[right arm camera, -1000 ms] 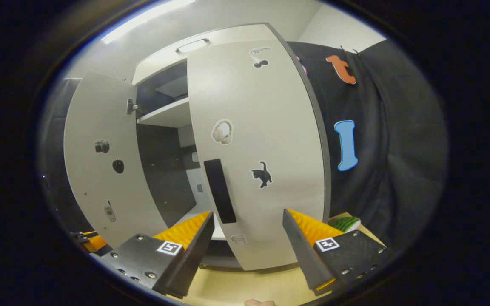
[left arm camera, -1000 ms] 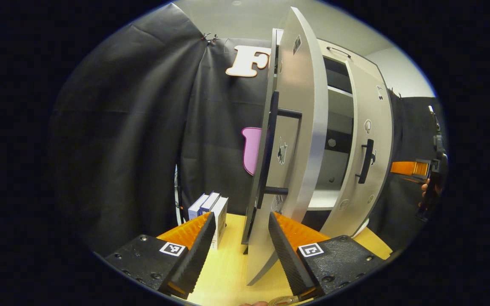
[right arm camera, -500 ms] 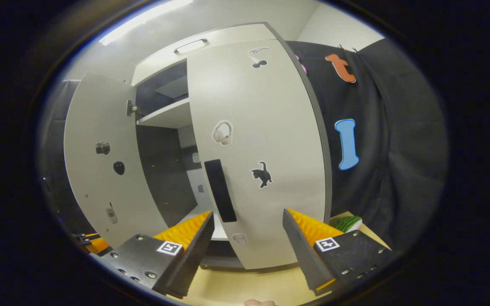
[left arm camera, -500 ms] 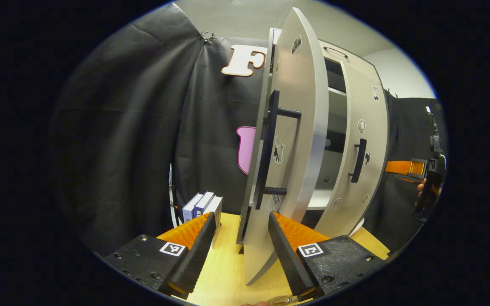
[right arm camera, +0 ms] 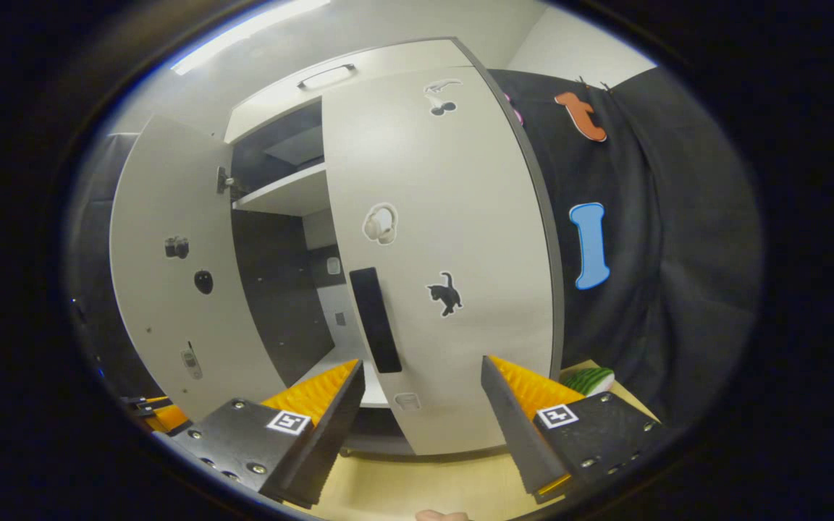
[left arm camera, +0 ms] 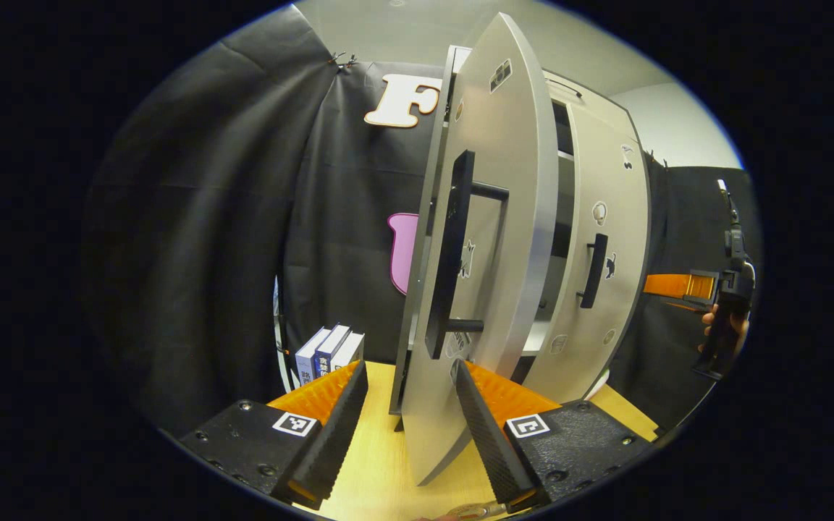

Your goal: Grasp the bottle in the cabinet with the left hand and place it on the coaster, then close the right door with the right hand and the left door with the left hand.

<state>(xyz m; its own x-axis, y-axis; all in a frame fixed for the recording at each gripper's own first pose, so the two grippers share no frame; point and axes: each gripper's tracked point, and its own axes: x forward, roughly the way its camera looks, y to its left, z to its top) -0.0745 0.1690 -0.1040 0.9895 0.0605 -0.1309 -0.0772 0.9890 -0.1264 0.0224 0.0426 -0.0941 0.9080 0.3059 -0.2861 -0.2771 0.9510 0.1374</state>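
1. Two doors on the cabinet [right arm camera: 359,69] stand ajar; the left door [left arm camera: 489,239] swings wide, seen nearly edge-on in the left gripper view.
2. Left tool [left arm camera: 410,427] is released, its fingers spread on either side of that door's lower edge, with its long dark handle [left arm camera: 449,253] just above.
3. Right tool [right arm camera: 424,427] is released too, fingers apart in front of the right door [right arm camera: 446,253], low by its dark handle [right arm camera: 375,318]; I cannot tell if it touches.
4. Books [left arm camera: 326,354] stand on the wooden surface [left arm camera: 381,463] left of the cabinet.
5. Cabinet shelf [right arm camera: 290,195] and dark interior show between the doors.
6. Bottle and coaster: I cannot make them out.
7. Something green striped [right arm camera: 587,380] lies on the surface at right.
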